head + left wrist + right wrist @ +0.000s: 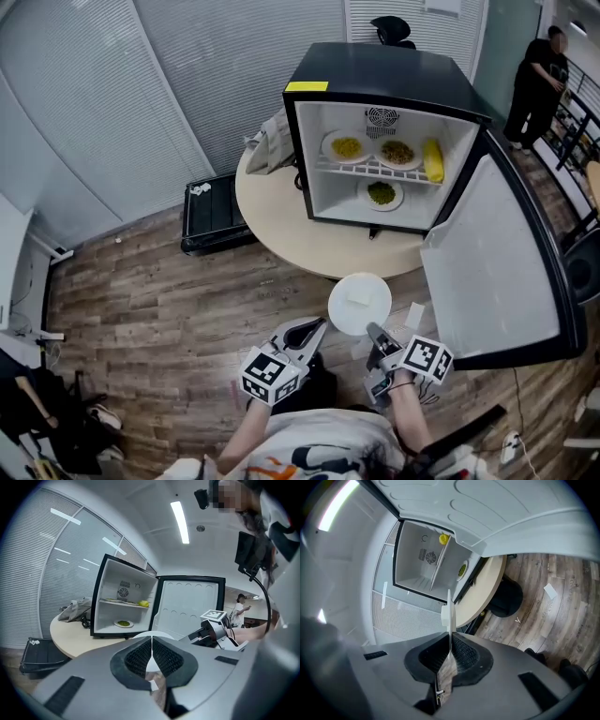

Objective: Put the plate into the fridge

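Your right tool [375,332] is clenched on the rim of the plate [343,312]. It is rolled on its side, so the jaws pinch the edge at about the plate's 5 o'clock. Your left tool [318,327] is clenched too, but on nothing. Its jaws meet upright, with the rim just past their tips at the plate's 8 o'clock, and I cannot tell whether they touch it. The plate hangs level in the air in front of you, short of the desk [277,211] edge, with a pale block [360,298] lying on it.

The fridge [375,80] stands on the desk at 12 o'clock, its door [487,267] swung wide toward 2 o'clock. The wire shelf [373,170] looks full, with two dishes of food [347,146] and a yellow item [433,159]. The fridge floor below carries one dish of greens [381,194], with room either side.

The risks, as I judge them:
- **Tilt:** a pinch on one edge lets the plate pivot and droop, and the block would slide off.
- **Height:** come in low and the far rim could strike the desk edge or the fridge sill. Come in high and it meets the shelf.
- **Drift:** stray toward 3 o'clock and your right tool clips the door.
- **Landing:** set down carelessly and the plate shoves the greens.
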Motion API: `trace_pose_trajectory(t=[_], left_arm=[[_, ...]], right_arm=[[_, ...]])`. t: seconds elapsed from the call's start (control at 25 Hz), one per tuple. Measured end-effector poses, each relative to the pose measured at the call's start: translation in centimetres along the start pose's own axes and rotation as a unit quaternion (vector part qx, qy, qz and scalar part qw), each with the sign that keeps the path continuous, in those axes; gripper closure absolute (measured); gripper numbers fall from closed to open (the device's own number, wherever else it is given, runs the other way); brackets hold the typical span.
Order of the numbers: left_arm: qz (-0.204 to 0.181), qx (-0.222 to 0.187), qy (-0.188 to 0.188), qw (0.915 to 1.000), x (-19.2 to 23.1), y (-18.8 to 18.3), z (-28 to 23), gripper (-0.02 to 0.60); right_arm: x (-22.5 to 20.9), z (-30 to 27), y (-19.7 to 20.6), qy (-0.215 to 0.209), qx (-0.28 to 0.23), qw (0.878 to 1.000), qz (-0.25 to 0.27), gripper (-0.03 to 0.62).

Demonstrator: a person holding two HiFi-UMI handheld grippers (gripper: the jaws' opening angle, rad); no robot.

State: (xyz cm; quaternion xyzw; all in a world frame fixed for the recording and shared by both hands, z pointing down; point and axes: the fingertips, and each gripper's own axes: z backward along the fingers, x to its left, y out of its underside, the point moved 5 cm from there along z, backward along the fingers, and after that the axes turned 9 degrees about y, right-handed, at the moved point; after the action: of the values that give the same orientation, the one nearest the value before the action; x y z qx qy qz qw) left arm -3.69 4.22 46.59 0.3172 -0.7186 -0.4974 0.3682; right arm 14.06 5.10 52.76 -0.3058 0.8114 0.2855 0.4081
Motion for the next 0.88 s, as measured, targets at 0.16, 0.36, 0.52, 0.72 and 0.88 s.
trace_pose_trajectory(t=[0.16,0.36,0.52,0.72,0.88], left_arm=[[0.005,0.0,0.01,0.9999,3.2,-0.4,-0.2,0.569],[0.01,-0.01,0.023,0.9996,6.8,-1.4,-0.8,0.569],[0.009,-0.018,0.043,0.9989,8.8,-2.3,-1.6,0.569],[0.005,-0.02,0.067,0.9975,11.0,-3.1,-2.6,0.569],[0.007,-0.021,0.077,0.9968,12.7,-3.5,-2.9,0.569]], right_arm=[[0.9,-2.3,-0.5,0.01,0.0,1.0,-0.01,0.569],[2.4,-4.5,-1.3,0.02,-0.012,1.0,-0.009,0.569],[3.4,-5.7,-2.0,0.031,-0.022,0.999,-0.008,0.569],[4.5,-7.5,-2.6,0.034,-0.034,0.999,-0.014,0.569],[4.9,-8.7,-2.9,0.046,-0.038,0.998,-0.015,0.569]])
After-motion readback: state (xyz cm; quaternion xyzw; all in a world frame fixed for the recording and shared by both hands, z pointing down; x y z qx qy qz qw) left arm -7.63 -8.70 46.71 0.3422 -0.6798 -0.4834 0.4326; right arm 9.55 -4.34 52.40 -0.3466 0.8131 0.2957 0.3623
